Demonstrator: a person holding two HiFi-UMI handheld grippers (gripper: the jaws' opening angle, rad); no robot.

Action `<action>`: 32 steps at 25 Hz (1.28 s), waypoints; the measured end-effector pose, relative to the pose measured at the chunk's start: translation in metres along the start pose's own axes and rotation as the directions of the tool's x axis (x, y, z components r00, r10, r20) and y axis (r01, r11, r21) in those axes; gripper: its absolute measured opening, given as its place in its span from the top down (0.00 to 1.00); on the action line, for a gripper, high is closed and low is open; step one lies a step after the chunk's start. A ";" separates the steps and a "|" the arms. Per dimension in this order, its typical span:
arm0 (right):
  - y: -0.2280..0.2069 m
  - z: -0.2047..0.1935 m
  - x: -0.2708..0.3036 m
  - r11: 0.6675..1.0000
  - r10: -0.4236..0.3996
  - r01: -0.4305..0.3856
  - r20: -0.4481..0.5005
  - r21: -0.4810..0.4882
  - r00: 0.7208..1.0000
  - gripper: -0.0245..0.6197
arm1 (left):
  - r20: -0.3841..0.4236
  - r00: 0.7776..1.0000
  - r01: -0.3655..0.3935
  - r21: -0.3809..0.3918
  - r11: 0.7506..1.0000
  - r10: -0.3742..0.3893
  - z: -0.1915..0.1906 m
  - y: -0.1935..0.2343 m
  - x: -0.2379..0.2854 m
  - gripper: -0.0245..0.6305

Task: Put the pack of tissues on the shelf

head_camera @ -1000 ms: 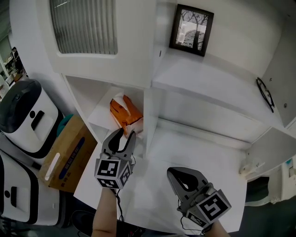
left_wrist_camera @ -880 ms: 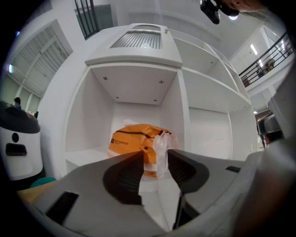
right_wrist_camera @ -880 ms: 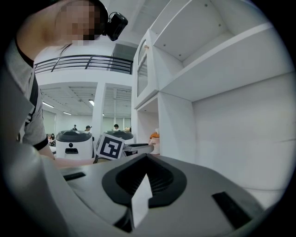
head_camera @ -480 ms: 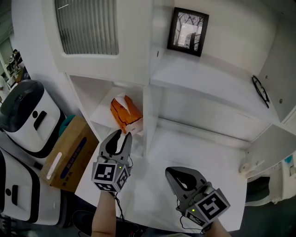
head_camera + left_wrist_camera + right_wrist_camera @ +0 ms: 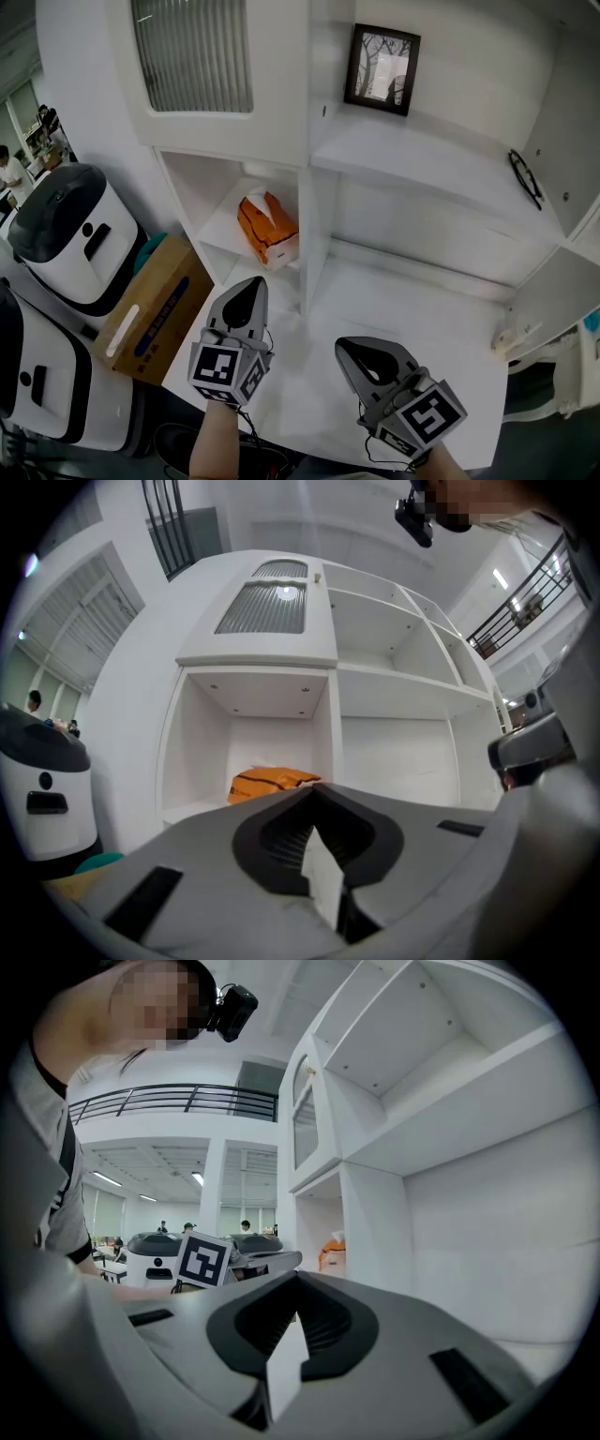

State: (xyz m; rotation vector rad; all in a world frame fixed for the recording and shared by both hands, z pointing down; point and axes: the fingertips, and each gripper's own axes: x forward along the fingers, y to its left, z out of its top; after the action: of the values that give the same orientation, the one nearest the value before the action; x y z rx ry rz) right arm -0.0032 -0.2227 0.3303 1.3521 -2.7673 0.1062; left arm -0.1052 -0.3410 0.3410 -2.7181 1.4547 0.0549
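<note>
The orange pack of tissues (image 5: 267, 228) lies on the lower left shelf compartment (image 5: 225, 234), a white tissue sticking out of its top. In the left gripper view the tissue pack (image 5: 272, 783) shows just beyond the jaw tips, and in the right gripper view the pack (image 5: 333, 1255) is far off at the left. My left gripper (image 5: 251, 286) hangs below and in front of that compartment, apart from the pack. Its jaws are closing, tips together, with nothing between them. My right gripper (image 5: 361, 352) is shut and empty over the white counter (image 5: 412, 309).
A framed picture (image 5: 382, 67) stands on the upper shelf, and a pair of glasses (image 5: 530, 187) lies at its right end. A louvred cabinet door (image 5: 192, 52) sits above the tissue compartment. White machines (image 5: 66, 234) and a cardboard box (image 5: 155, 305) stand at the left.
My left gripper's jaws, open near the tissue pack before, have come together and the gripper has drawn back toward me. The pack stays on the shelf. The right gripper has not moved.
</note>
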 end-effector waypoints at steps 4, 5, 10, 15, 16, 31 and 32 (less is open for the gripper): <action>0.011 0.002 -0.006 0.999 0.035 -0.035 0.020 0.004 0.999 0.95 | 0.000 1.000 0.004 -0.003 1.000 -0.004 0.009 -0.016 -0.023 0.93; 0.014 0.003 -0.008 0.999 0.045 -0.045 0.024 0.006 0.999 0.95 | -0.001 1.000 0.003 -0.002 1.000 -0.003 0.011 -0.021 -0.028 0.93; 0.024 0.005 -0.021 0.996 0.088 -0.088 0.038 0.013 0.995 0.95 | -0.010 1.000 -0.003 0.022 1.000 0.003 0.018 -0.052 -0.059 0.93; 0.036 0.003 -0.034 0.991 0.129 -0.130 0.042 0.018 0.991 0.95 | -0.069 0.998 -0.002 0.037 0.999 0.005 0.014 -0.084 -0.089 0.93; 0.039 0.003 -0.037 0.990 0.140 -0.141 0.044 0.021 0.989 0.95 | -0.084 0.996 -0.004 0.027 1.000 0.006 0.013 -0.090 -0.094 0.93; 0.085 0.008 -0.072 0.955 0.297 -0.297 0.068 -0.003 0.953 0.95 | -0.009 0.994 -0.110 0.026 0.994 0.111 0.041 -0.133 -0.168 0.93; 0.088 0.008 -0.073 0.952 0.307 -0.307 0.069 -0.006 0.949 0.95 | -0.007 0.993 -0.118 0.028 0.993 0.118 0.042 -0.135 -0.172 0.93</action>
State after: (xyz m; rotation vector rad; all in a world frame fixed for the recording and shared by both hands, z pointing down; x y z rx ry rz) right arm -0.0280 -0.1118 0.3129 0.9307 -3.0160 0.0804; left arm -0.0886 -0.1204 0.3136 -2.6114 1.6051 0.0279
